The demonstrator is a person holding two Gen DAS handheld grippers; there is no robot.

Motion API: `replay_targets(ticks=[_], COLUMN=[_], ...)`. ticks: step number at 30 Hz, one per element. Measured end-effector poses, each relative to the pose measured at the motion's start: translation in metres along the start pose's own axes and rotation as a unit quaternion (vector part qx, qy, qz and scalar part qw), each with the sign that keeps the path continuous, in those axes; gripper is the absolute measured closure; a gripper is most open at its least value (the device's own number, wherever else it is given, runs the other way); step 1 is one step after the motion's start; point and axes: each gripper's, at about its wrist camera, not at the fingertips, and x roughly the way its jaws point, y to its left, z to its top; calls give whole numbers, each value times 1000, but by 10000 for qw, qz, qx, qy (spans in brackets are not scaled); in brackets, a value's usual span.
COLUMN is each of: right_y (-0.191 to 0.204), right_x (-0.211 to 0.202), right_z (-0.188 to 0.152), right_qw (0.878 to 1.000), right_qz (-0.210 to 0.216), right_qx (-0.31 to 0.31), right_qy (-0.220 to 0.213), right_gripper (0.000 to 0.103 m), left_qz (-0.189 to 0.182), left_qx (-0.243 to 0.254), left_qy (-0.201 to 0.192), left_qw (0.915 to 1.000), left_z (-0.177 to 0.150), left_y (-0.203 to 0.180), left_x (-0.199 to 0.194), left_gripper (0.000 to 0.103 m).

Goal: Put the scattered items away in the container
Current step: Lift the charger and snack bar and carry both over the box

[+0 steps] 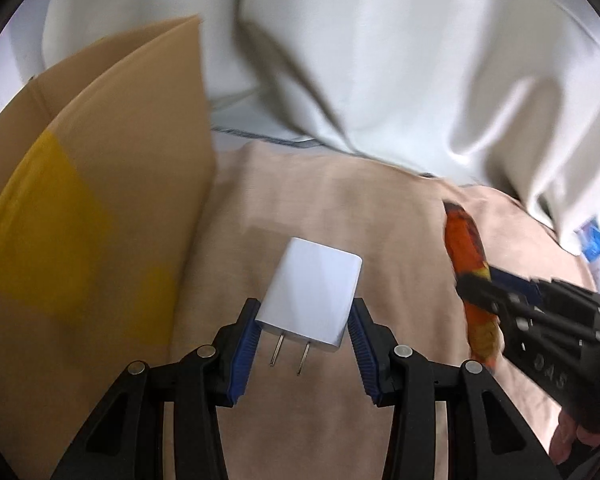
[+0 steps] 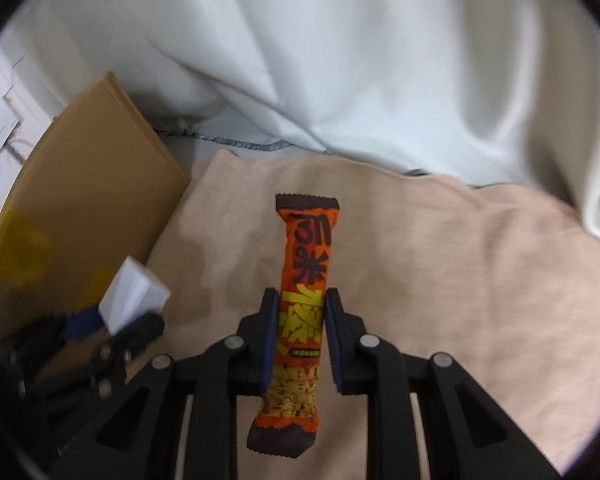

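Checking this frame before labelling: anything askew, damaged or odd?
Nothing damaged or spilled. The left tool grips the white charger tilted, prongs toward the camera. The right tool is shut on the orange snack bar, wrapper intact. The cardboard box stands at left on the beige cloth.

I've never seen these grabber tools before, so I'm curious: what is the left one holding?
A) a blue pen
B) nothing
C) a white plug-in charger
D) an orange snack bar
C: in the left wrist view the left gripper has its blue pads against the sides of the white charger, prongs pointing toward the camera.
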Motion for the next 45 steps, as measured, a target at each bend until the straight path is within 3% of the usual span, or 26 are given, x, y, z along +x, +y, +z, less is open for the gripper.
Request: replay_targets(ticks=[6, 10, 18, 24, 32, 36, 43, 45], right_y=[-21, -37, -48, -50, -31, -18, -2, 5], right_x=[-34, -27, -4, -11, -93, -135, -162, -163], right_z=[-44, -66, -87, -93, -57, -41, -29, -27], right_qw=[9982, 9967, 9939, 9953, 9973, 9949, 9925, 9921], right_qz=[-556, -747, -928, -774, -445, 106, 109, 127], right_qx=[-190, -86, 138, 277, 363, 450, 169, 108], right_qy=[112, 290, 588, 508, -464, -902, -1205, -1240], right_gripper=[77, 77, 77, 78, 78, 78, 78, 78], left_qz=[-102, -80, -55, -93, -71, -67, -132, 49], left_qx=[267, 355, 509, 548, 533, 384, 282, 389], left_qy=[146, 341, 450, 304, -462, -718, -1016, -1186], left_qw=[9995, 9988, 9977, 9980, 9975, 9967, 9943, 9922], left_z=[-17, -26, -33, -27, 13, 26, 37, 45], left_y=[-22, -27, -29, -29, -35, -28, -8, 0], left_x=[6, 20, 23, 8, -74, -100, -129, -140], left_gripper=[58, 58, 58, 58, 58, 58, 58, 58])
